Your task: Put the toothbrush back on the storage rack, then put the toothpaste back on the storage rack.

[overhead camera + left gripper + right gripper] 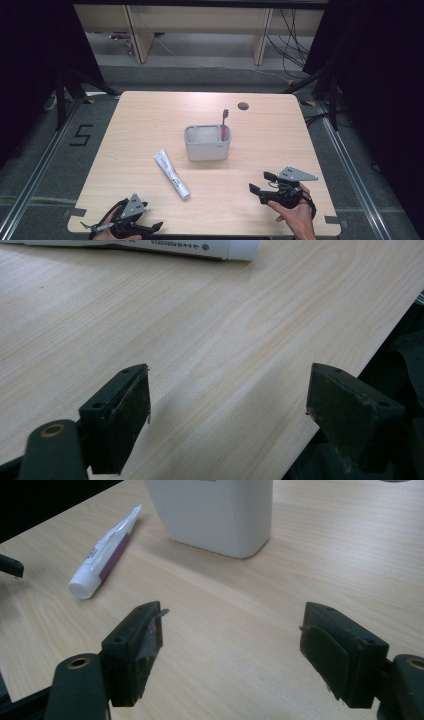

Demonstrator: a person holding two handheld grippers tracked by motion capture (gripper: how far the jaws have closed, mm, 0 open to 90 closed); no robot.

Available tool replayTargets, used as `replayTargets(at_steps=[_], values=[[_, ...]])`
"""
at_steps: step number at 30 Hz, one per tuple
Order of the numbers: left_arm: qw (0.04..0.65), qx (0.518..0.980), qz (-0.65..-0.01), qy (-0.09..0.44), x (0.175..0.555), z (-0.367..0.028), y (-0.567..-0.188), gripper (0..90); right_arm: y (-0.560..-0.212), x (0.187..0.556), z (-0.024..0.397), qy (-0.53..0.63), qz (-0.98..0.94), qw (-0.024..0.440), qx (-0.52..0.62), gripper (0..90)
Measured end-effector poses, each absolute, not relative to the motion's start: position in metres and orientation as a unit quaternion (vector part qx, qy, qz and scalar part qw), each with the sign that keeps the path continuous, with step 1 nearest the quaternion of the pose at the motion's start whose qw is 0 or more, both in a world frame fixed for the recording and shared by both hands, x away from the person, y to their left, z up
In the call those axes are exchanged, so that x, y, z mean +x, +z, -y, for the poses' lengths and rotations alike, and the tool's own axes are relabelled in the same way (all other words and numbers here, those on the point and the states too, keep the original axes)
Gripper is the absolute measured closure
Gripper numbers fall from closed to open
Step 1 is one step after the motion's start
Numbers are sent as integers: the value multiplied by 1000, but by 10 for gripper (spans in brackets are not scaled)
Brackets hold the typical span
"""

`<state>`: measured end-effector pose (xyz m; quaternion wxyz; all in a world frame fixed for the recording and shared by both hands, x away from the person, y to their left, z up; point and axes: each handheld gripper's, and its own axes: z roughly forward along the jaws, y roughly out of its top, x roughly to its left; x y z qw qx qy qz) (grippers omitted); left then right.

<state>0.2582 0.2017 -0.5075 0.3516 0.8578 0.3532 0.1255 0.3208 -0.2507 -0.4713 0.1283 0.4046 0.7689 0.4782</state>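
Toothpaste tube lies flat on the worktop, lower centre of the high view, cap toward lower right, just left and below the grey holder. Holder stands mid-frame with a red toothbrush upright in its right compartment. We see the right gripper at lower right, fingers apart, nothing between them. Left gripper at the bottom left edge, fingers wide apart over bare wood, tube well apart from both.
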Motion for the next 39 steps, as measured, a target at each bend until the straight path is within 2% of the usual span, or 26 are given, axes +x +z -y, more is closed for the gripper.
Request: replayTargets(at_steps=[2,3,5,8,10,12,13,16,20,21,23,30,35,38,39], values=[[358,854,-357,123,258,-201,-508,172,-473,319,252,476,-771,133,402,254],[355,855,-357,124,258,-201,-508,172,-474,314,251,470,-769,112,420,248],[357,854,-358,125,259,-201,-507,171,-476,315,253,472,-773,125,406,245],[354,856,-355,126,259,-201,-507,172,-480,311,254,469,-774,124,407,245],[353,857,-355,126,260,-200,-507,172,-482,306,253,469,-771,107,418,245],[352,857,-354,126,260,-201,-507,172,-483,307,255,470,-776,119,403,245],[355,856,-355,121,260,-201,-507,172,-484,302,253,471,-771,102,416,245],[356,854,-360,124,260,-201,-507,172,-485,301,256,464,-779,119,404,246],[352,853,-364,125,261,-202,-508,172,-487,293,256,465,-773,100,419,246],[350,854,-364,127,261,-203,-507,172,-488,295,259,460,-786,116,397,246],[351,854,-364,124,261,-204,-507,172,-490,293,260,456,-787,117,397,245],[348,855,-364,122,262,-204,-508,171,-490,285,263,449,-788,102,408,243],[348,852,-370,125,263,-204,-509,172,-495,282,264,441,-794,108,403,218],[346,855,-366,128,262,-205,-508,172,-496,278,264,444,-790,92,412,196],[345,855,-364,128,262,-205,-508,172,-496,278,265,442,-793,102,407,195]])
